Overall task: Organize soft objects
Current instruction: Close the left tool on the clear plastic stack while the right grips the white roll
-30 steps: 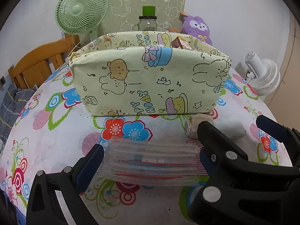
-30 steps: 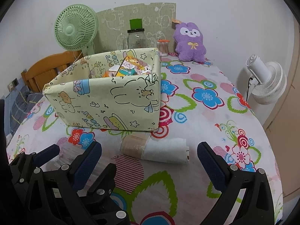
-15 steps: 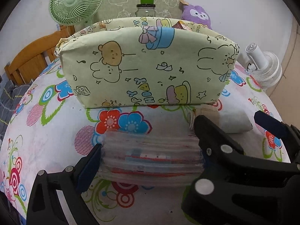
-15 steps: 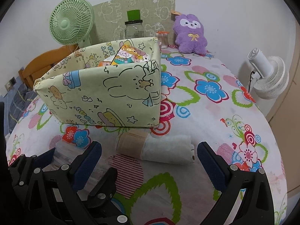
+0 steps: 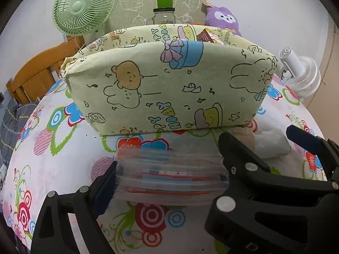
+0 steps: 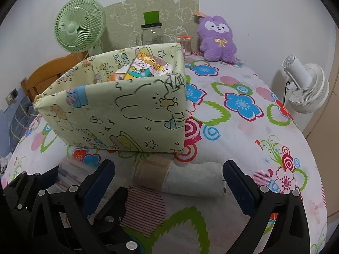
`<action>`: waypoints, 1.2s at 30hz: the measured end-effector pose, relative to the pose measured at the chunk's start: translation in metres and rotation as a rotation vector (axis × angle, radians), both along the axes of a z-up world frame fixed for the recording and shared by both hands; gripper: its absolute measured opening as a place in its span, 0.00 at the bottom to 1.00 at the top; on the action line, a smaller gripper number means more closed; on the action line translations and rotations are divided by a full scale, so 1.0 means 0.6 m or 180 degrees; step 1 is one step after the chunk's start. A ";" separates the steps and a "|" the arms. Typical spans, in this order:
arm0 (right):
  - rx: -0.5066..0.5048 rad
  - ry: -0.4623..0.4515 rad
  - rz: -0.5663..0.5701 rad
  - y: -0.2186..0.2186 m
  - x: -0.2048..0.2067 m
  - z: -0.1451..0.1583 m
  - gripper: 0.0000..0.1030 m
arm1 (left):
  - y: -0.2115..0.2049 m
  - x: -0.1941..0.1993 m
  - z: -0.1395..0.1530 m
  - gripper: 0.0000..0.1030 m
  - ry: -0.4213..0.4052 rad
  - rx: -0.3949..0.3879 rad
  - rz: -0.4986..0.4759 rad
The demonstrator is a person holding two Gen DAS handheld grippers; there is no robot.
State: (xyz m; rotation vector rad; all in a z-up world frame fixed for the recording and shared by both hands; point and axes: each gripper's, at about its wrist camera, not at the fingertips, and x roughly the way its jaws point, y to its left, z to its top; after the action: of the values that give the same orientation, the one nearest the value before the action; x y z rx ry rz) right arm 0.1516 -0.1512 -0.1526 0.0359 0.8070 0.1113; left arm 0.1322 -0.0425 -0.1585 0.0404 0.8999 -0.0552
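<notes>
Covering the desk [image 6: 243, 131] is a flowered cloth, bare on the right out to its curved edge. The fabric box [image 5: 169, 89] stands mid-desk. Just before it, the left gripper [image 5: 169, 175] has been closing and its jaws now clamp a stack of clear bags [image 5: 171, 173]. The right gripper [image 6: 167, 177] stands wide around a rolled towel [image 6: 180, 177], pads apart from it.

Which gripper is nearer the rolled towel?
Right. The right gripper is open with the towel between its fingers, untouched. The left gripper is beside it, around the clear pack.
</notes>
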 end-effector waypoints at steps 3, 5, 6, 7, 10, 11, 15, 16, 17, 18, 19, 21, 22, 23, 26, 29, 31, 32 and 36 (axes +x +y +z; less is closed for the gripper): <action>0.0005 0.0123 -0.0040 -0.003 0.009 -0.009 1.00 | -0.001 0.004 -0.001 0.91 -0.0004 0.0003 -0.0013; 0.0007 0.0187 -0.0048 -0.003 0.014 -0.014 1.00 | 0.001 0.004 -0.002 0.91 0.0001 -0.0011 -0.0018; 0.0003 0.0192 -0.0050 -0.004 0.014 -0.014 1.00 | 0.002 0.005 -0.003 0.91 0.0007 -0.0021 -0.0019; -0.0002 0.0197 -0.0052 -0.003 0.014 -0.015 1.00 | 0.002 0.005 -0.003 0.91 0.0007 -0.0022 -0.0020; -0.0013 0.0239 -0.0036 -0.001 0.016 -0.017 0.98 | 0.000 0.006 -0.005 0.91 0.0009 -0.0009 -0.0032; 0.0009 0.0261 -0.0003 0.000 0.017 -0.018 0.94 | 0.001 0.005 -0.005 0.91 0.0011 -0.0008 -0.0035; 0.0024 0.0283 0.0093 0.004 0.015 -0.016 0.81 | -0.001 0.004 -0.005 0.91 0.0009 0.0003 -0.0034; 0.0019 0.0280 0.0109 0.005 0.014 -0.015 0.78 | -0.001 0.002 -0.005 0.91 0.0006 0.0001 -0.0035; 0.0009 0.0277 0.0114 0.006 0.013 -0.014 0.72 | -0.001 0.000 -0.004 0.91 0.0003 -0.0001 -0.0039; 0.0011 0.0276 0.0123 0.005 0.012 -0.013 0.70 | -0.001 -0.001 -0.004 0.91 0.0004 0.0000 -0.0049; 0.0023 0.0280 0.0142 0.005 0.010 -0.013 0.69 | -0.002 -0.002 -0.004 0.91 0.0003 0.0003 -0.0053; 0.0030 0.0282 0.0164 0.007 0.006 -0.011 0.63 | -0.003 -0.007 -0.003 0.91 0.0006 0.0007 -0.0062; 0.0041 0.0284 0.0176 0.008 0.004 -0.011 0.62 | -0.002 -0.008 -0.003 0.91 0.0007 0.0004 -0.0062; 0.0049 0.0287 0.0187 0.009 0.001 -0.010 0.59 | -0.002 -0.010 -0.002 0.91 0.0007 -0.0002 -0.0061; 0.0087 0.0290 0.0205 0.010 -0.004 -0.007 0.58 | 0.000 -0.018 0.001 0.91 -0.0002 -0.0030 -0.0064; 0.0104 0.0262 0.0189 0.012 -0.014 -0.002 0.57 | 0.003 -0.024 0.008 0.91 -0.0033 -0.0034 -0.0070; 0.0089 0.0233 0.0191 0.014 -0.018 0.003 0.57 | 0.003 -0.028 0.013 0.91 -0.0062 -0.0037 -0.0069; 0.0081 0.0213 0.0195 0.015 -0.021 0.007 0.57 | 0.003 -0.029 0.016 0.91 -0.0073 -0.0039 -0.0071; 0.0097 0.0192 0.0197 0.016 -0.029 0.015 0.55 | 0.005 -0.039 0.023 0.91 -0.0105 -0.0053 -0.0071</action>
State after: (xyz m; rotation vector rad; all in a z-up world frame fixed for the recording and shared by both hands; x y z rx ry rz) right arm 0.1345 -0.1418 -0.1437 0.0432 0.8670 0.1817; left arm 0.1087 -0.0398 -0.1445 0.0359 0.8660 -0.0825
